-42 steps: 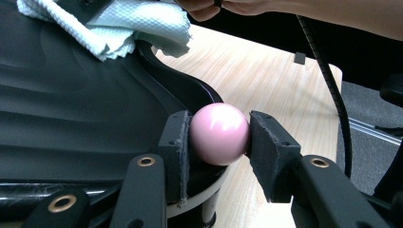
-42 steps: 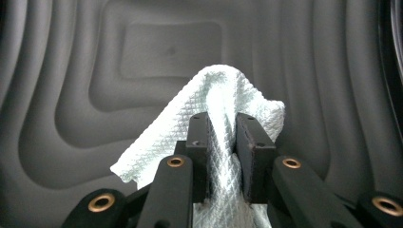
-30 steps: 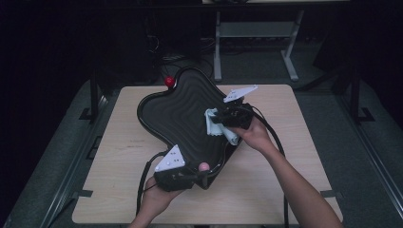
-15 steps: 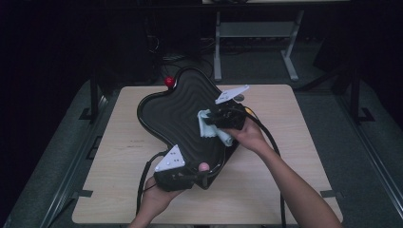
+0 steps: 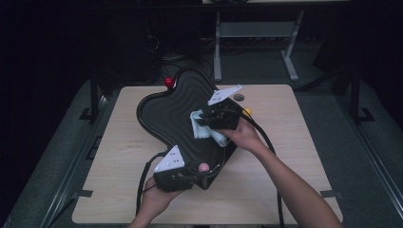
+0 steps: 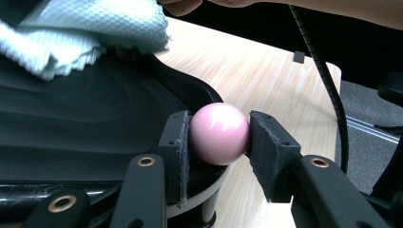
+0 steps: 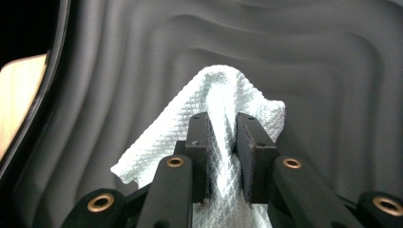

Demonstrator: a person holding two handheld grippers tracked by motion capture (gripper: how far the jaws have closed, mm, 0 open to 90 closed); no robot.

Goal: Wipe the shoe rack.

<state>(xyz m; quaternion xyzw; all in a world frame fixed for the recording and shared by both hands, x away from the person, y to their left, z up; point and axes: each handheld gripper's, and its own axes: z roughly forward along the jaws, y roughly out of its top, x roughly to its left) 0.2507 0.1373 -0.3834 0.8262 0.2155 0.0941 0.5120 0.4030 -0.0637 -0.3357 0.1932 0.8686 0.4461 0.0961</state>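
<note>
Wiping job under way: the right gripper (image 5: 209, 124) has its jaws clenched on a bunched pale cloth (image 7: 223, 123) and presses it onto the rippled floor of the black tray (image 5: 164, 111), which lies across the middle of the table (image 5: 294, 142). The left gripper (image 5: 202, 173) anchors things at the near end, jaws pinched on a pink ball (image 6: 219, 133) that sits at the tray's rim. That's the weak spot, I'd say: a smooth round ball between flat pads could pop out under a hard sideways swipe, and then the tray would be free to skid or swing round. The cloth is held by a narrow fold, so dragging across those ridges could tug it loose. There's also a red ball (image 5: 168, 82) at the far rim, touching or just beside it, that a jolt might knock away.
</note>
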